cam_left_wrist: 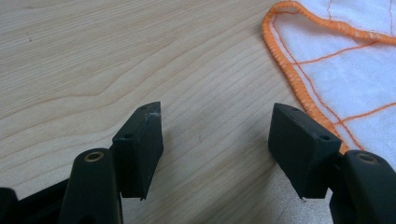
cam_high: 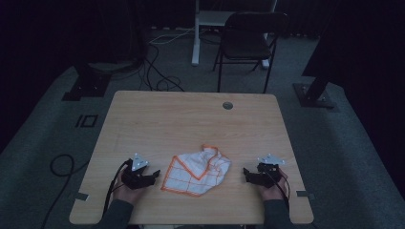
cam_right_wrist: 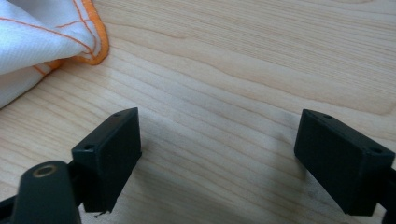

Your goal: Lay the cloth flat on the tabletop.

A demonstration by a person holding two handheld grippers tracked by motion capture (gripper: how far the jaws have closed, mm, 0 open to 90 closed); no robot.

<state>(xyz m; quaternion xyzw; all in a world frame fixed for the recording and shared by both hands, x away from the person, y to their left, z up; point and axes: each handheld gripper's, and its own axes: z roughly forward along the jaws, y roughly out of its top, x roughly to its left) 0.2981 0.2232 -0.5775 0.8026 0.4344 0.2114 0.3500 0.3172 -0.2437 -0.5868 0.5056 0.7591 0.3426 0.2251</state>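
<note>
A white cloth (cam_high: pixel 197 171) with orange grid lines and an orange hem lies crumpled on the wooden table (cam_high: pixel 191 119), near its front edge. My left gripper (cam_high: pixel 154 176) rests on the table just left of the cloth, jaws open and nothing between them. In the left gripper view the cloth's hem (cam_left_wrist: pixel 285 65) runs close past the right jaw. My right gripper (cam_high: pixel 245 172) sits to the right of the cloth, also open and holding nothing. The right gripper view has a corner of the cloth (cam_right_wrist: pixel 42 37) at upper left, apart from my gripper (cam_right_wrist: pixel 217 161).
A round cable hole (cam_high: pixel 228 105) sits near the table's far edge. Beyond the table stand a dark folding chair (cam_high: pixel 248 38) and a white table leg (cam_high: pixel 196 38), with cables (cam_high: pixel 157 76) on the carpet. Dark stands flank both sides.
</note>
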